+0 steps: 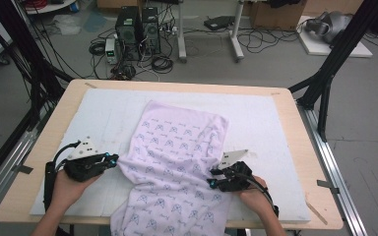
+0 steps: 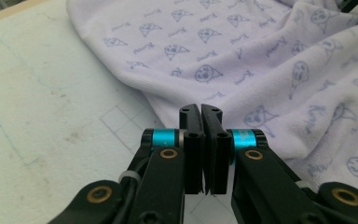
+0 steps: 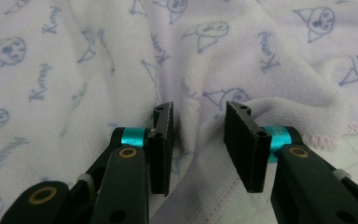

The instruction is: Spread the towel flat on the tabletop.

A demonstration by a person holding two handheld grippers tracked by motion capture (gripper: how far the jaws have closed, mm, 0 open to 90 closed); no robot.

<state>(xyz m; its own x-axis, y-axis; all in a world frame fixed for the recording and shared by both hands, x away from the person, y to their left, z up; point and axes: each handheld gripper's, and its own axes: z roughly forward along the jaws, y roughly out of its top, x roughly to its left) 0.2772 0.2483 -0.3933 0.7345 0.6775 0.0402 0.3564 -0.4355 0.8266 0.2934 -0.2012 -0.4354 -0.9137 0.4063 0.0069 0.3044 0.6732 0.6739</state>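
A pale lilac towel printed with small blue figures lies rumpled on the white mat, and its near end hangs over the table's front edge. My left gripper meets the towel's left edge. In the left gripper view its jaws are shut, with the tips pinching the hem of the towel. My right gripper sits at the towel's right edge. In the right gripper view it holds a bunched fold of towel between jaws that stand partly apart, and creases run toward the grip.
The mat covers most of a wooden table. Black frame posts stand at the table's left and right sides. On the floor beyond the table are computer towers, cables and a desk's legs.
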